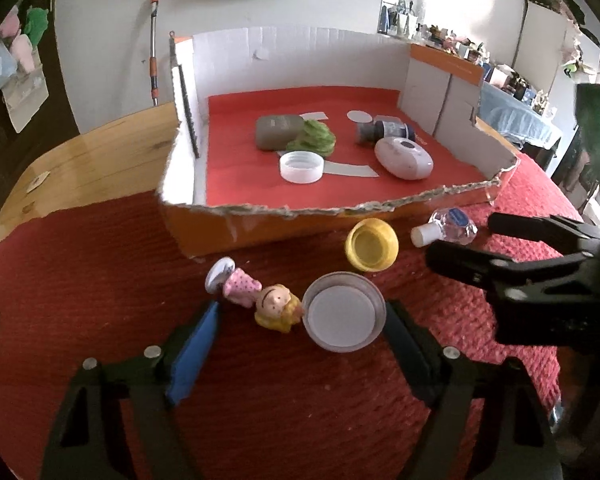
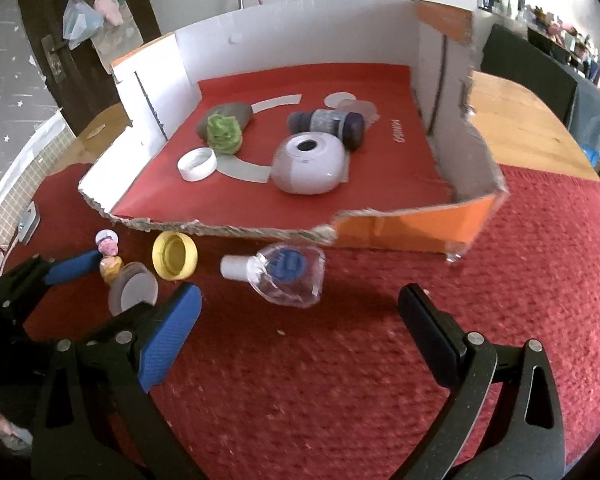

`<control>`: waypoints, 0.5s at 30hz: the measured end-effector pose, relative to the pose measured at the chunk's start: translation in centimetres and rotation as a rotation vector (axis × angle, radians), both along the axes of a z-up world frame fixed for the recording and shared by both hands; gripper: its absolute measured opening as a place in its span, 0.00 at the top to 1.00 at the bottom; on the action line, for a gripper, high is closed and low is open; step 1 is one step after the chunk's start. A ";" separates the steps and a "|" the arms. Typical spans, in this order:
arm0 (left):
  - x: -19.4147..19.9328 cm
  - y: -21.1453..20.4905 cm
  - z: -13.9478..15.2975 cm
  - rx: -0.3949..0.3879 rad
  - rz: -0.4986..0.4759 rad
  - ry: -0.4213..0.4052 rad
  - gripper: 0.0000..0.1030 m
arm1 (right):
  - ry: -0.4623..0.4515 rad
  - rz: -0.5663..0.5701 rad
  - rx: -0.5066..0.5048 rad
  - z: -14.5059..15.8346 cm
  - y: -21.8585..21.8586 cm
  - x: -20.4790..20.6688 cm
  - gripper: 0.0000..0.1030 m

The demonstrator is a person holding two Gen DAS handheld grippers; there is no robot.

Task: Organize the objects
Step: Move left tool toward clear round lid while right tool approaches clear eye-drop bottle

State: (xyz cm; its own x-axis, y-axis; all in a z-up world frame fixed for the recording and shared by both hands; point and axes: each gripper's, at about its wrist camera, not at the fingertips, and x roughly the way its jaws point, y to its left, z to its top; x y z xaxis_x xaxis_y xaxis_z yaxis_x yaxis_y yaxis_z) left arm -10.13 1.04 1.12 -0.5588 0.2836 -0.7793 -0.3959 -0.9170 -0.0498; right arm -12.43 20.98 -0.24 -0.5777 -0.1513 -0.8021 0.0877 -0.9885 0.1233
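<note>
- Five things are already gathered inside the box (image 2: 476, 216): a grey pouch (image 1: 278, 131), a green tuft (image 1: 314, 138), a dark tube (image 2: 328, 122), a white pod (image 2: 309, 165) and a white cap (image 2: 196, 164); the box is judged to be the collecting place, since its front wall is torn low for easy reach.
- Four things are left on the red mat (image 2: 340, 380) just in front of that low wall, presumably awaiting transfer: a clear bottle (image 2: 286, 278), a grey lid (image 1: 344, 316), a yellow cap (image 1: 372, 244) and a doll (image 1: 260, 298).
- The bottle is laid on its side, neck to the left, just beside the box front.
- The right gripper (image 2: 300, 324) is held low over the mat, jaws spread wide and empty, pointed at the bottle, which lies just ahead of the gap; a grasp of it is judged to be next.
- The left gripper (image 1: 300, 324) is held low too, spread wide, gripping nothing; the lid and the doll's head lie between its tips, the lid close against the black finger (image 1: 404, 340).
- The doll is laid flat, head touching the lid.
</note>
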 end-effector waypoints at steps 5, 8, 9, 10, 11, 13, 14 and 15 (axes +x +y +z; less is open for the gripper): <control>0.2 -0.4 -0.1 -0.017 -0.014 0.015 0.24 | 0.027 -0.029 0.067 -0.5 -0.9 -0.3 0.03; 0.2 -0.3 -0.1 -0.014 -0.017 0.018 0.25 | 0.048 -0.054 0.116 -0.5 -1.2 -0.3 0.19; 0.2 -0.3 -0.2 -0.014 -0.016 0.019 0.26 | 0.053 -0.059 0.121 -0.4 -1.2 -0.3 0.24; 0.2 -0.3 -0.2 -0.013 -0.018 0.020 0.27 | 0.058 -0.063 0.126 -0.4 -1.1 -0.3 0.29; 0.2 -0.3 -0.2 -0.012 -0.019 0.019 0.28 | 0.062 -0.062 0.126 -0.3 -1.1 -0.3 0.37; 0.4 -0.2 -0.1 -0.009 -0.022 0.020 0.32 | 0.066 -0.059 0.122 -0.2 -1.0 -0.2 0.46; 0.4 -0.2 0.0 -0.006 -0.025 0.018 0.34 | 0.065 -0.055 0.123 -0.3 -1.0 -0.2 0.46; 0.5 -0.2 0.0 -0.006 -0.025 0.018 0.36 | 0.065 -0.051 0.125 -0.3 -1.0 -0.2 0.46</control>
